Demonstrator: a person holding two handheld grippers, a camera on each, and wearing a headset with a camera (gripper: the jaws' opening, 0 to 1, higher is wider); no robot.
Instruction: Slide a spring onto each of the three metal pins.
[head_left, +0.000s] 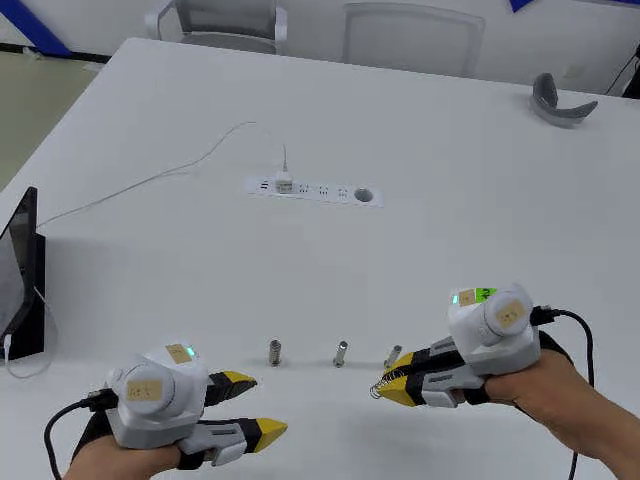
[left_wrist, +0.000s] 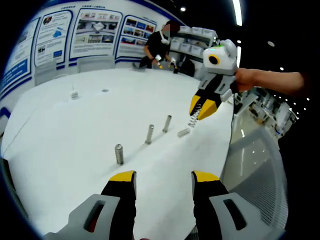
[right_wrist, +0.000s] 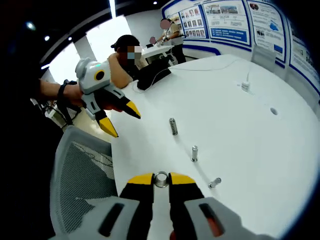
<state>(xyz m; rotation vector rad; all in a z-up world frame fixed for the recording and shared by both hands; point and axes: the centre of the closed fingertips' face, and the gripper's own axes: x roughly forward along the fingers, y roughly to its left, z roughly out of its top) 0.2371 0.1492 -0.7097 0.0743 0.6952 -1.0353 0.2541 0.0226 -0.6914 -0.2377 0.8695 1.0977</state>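
Three metal pins stand in a row on the white table (head_left: 430, 200). The left pin (head_left: 275, 352) (left_wrist: 119, 154) (right_wrist: 173, 126) wears a spring. The middle pin (head_left: 341, 353) (left_wrist: 149, 134) (right_wrist: 194, 153) is bare. The third pin (head_left: 393, 356) (left_wrist: 167, 123) is bare too, just left of my right gripper (head_left: 392, 385) (right_wrist: 161, 179) (left_wrist: 204, 107). That gripper is shut on a spring (head_left: 380, 385) (left_wrist: 194, 118) (right_wrist: 161, 178), held slightly above the table. A short metal piece (left_wrist: 183, 132) (right_wrist: 215, 183) lies beside the third pin. My left gripper (head_left: 255, 405) (left_wrist: 164, 176) (right_wrist: 122, 121) is open and holds nothing, in front of the left pin.
A white power strip (head_left: 315, 190) with a plugged cable lies mid-table. A dark screen (head_left: 20, 270) stands at the left edge and a grey curved object (head_left: 560, 100) at the far right. Chairs (head_left: 410, 35) line the far side. A mesh chair (right_wrist: 85, 175) sits near the front edge.
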